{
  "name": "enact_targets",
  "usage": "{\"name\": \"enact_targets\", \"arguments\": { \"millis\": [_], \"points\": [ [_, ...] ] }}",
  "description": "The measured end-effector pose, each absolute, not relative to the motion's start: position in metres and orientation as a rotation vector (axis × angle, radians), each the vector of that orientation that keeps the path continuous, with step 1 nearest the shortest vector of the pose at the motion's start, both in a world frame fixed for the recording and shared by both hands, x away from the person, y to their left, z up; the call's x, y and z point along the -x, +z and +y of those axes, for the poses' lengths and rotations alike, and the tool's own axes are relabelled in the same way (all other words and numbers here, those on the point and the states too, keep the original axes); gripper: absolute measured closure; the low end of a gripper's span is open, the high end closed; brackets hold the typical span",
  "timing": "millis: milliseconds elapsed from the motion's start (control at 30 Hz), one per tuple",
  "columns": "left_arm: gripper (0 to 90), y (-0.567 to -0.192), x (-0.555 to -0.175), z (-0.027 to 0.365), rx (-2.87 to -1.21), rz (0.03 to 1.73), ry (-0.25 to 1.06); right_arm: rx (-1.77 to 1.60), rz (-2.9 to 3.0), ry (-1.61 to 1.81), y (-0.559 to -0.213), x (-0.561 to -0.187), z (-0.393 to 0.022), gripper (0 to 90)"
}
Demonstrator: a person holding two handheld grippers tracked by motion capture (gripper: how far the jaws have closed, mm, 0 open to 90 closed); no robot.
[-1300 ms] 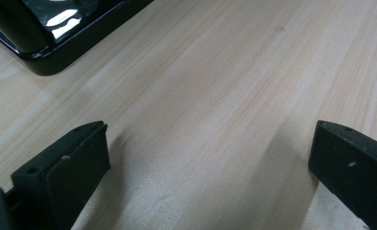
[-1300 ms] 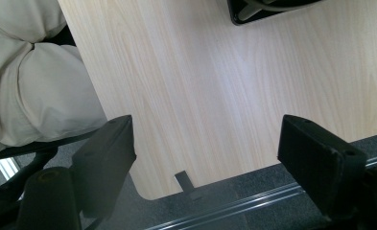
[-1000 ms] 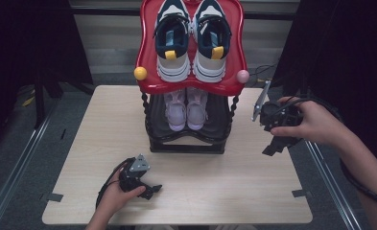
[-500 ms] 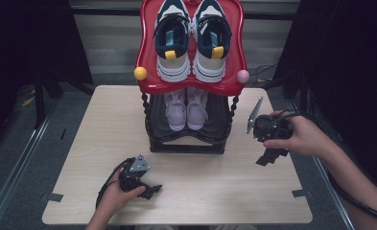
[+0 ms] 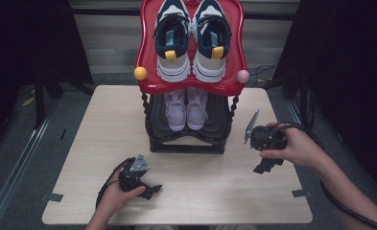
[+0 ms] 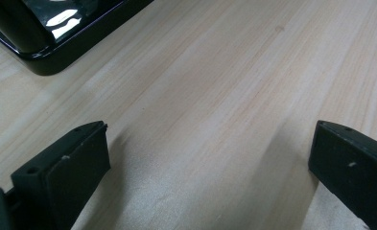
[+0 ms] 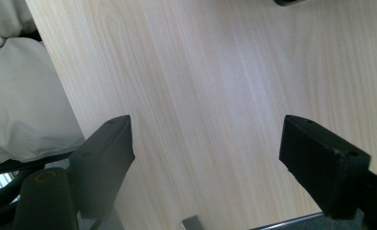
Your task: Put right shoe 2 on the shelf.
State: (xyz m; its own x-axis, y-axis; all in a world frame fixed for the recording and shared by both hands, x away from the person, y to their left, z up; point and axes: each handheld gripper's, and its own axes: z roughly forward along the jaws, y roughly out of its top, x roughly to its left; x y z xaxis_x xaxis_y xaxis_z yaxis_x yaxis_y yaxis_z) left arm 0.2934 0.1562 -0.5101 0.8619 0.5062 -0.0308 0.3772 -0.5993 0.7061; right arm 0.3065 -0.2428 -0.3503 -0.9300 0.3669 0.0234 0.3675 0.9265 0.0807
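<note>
Near the front edge of the desk (image 5: 90, 143), left of its middle, the left gripper (image 5: 147, 188) lay low under the person's left hand (image 5: 114, 196), its jaws spread wide with nothing but bare wood between them, as the left gripper view showed; a corner of the black base (image 6: 42, 52) of the rack sat just beyond. At the middle of the desk's back edge stood the red-topped shoe rack (image 5: 191, 84), a pair of navy and white sneakers (image 5: 191, 38) on its upper tray and a pair of pale pink shoes (image 5: 186, 108) on the lower shelf. Toward the right edge, the right gripper (image 5: 265, 165) was held in the right hand (image 5: 294, 146) above the desk, jaws wide apart and empty, well clear of the rack
</note>
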Motion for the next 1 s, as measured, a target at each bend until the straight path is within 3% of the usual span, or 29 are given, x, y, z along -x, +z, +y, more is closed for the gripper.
{"name": "enact_targets", "arguments": {
  "millis": [1000],
  "points": [
    [0.0, -0.510, -0.293, 0.156, -2.289, 0.632, 0.221, 0.609, -3.040, -0.125, -0.419, -0.290, -0.255, 16.1]
  ]
}}
